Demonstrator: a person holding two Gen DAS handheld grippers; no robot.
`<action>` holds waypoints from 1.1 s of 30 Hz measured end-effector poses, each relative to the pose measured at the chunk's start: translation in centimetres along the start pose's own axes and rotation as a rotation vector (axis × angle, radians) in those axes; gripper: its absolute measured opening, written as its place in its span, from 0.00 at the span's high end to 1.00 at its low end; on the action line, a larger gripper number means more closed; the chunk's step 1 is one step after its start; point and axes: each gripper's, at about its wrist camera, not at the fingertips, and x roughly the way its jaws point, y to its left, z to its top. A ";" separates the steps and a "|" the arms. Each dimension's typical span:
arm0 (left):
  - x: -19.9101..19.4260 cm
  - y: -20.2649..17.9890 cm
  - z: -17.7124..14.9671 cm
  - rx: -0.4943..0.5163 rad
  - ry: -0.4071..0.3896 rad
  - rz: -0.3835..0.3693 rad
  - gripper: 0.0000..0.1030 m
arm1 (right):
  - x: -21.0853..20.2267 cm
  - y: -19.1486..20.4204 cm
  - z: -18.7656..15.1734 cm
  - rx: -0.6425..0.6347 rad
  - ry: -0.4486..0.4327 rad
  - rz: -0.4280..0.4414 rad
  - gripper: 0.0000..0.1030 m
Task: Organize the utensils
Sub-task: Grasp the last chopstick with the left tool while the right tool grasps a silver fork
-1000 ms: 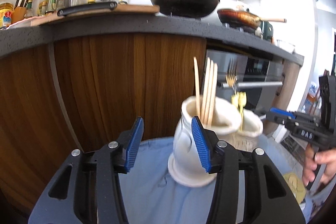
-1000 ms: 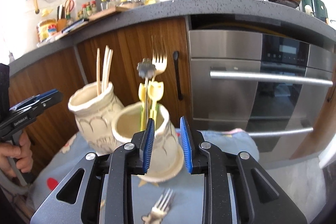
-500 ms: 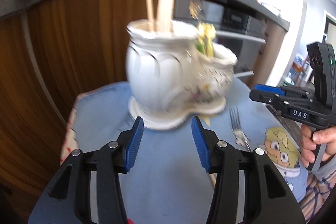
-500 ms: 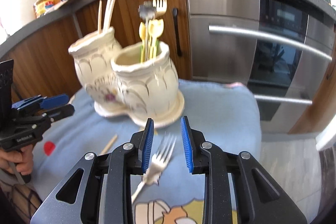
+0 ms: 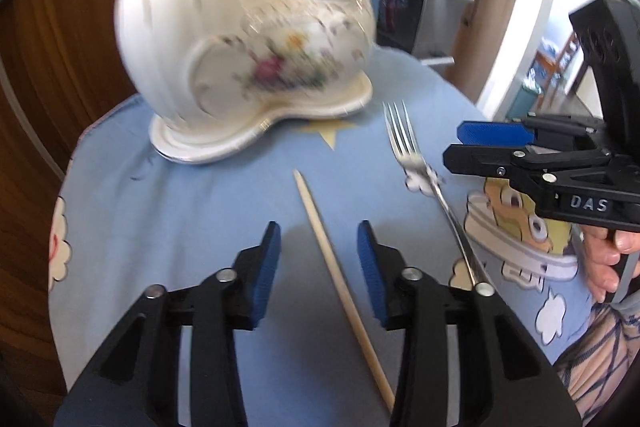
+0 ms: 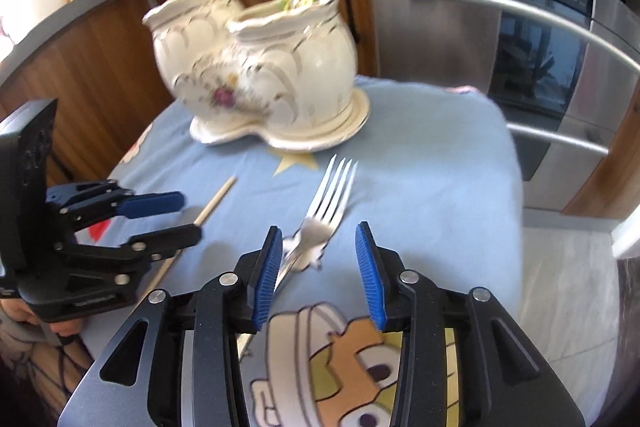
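Note:
A cream double-pot ceramic utensil holder [image 5: 248,39] stands at the far side of a blue cartoon cloth [image 5: 168,211]; it also shows in the right wrist view [image 6: 260,67], with chopsticks in one pot and forks in the other. A wooden chopstick [image 5: 340,279] lies on the cloth between the open jaws of my left gripper [image 5: 319,247]. A silver fork [image 6: 328,203] lies in front of my open right gripper [image 6: 319,247], its handle running under the left finger. Both grippers are empty.
Wooden cabinet fronts [image 6: 80,67] and a steel oven [image 6: 540,39] stand behind the cloth-covered table. The right gripper [image 5: 560,163] shows at the right of the left wrist view, the left gripper [image 6: 100,227] at the left of the right wrist view.
Both grippers have tilted down and dropped toward the cloth. The chopstick now lies between the left jaws and the fork lies just ahead of the right jaws. The right jaws have opened wider.

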 end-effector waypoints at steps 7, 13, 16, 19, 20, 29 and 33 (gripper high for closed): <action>0.4 0.3 -0.3 0.010 0.014 0.035 0.91 | 1.4 2.1 -1.1 -0.057 0.078 0.015 0.57; 0.2 1.2 -0.1 0.005 0.025 0.031 0.95 | 1.7 2.4 -1.1 -0.091 0.078 -0.026 0.71; 0.1 1.9 0.1 0.002 0.029 0.046 0.95 | 1.6 1.9 -0.9 -0.099 0.090 -0.018 0.82; -0.1 3.3 0.1 -0.019 0.041 0.052 0.95 | 1.5 1.3 -0.7 -0.120 0.123 -0.010 0.85; -0.3 3.9 0.0 -0.026 0.047 0.050 0.95 | 1.4 1.1 -0.7 -0.135 0.138 -0.012 0.87; -0.7 6.3 0.0 -0.044 0.100 0.019 0.95 | 1.6 0.3 0.4 -0.262 0.331 -0.048 0.90; -0.8 6.7 -0.1 -0.019 0.126 0.000 0.95 | 2.2 0.1 1.2 -0.283 0.420 -0.044 0.85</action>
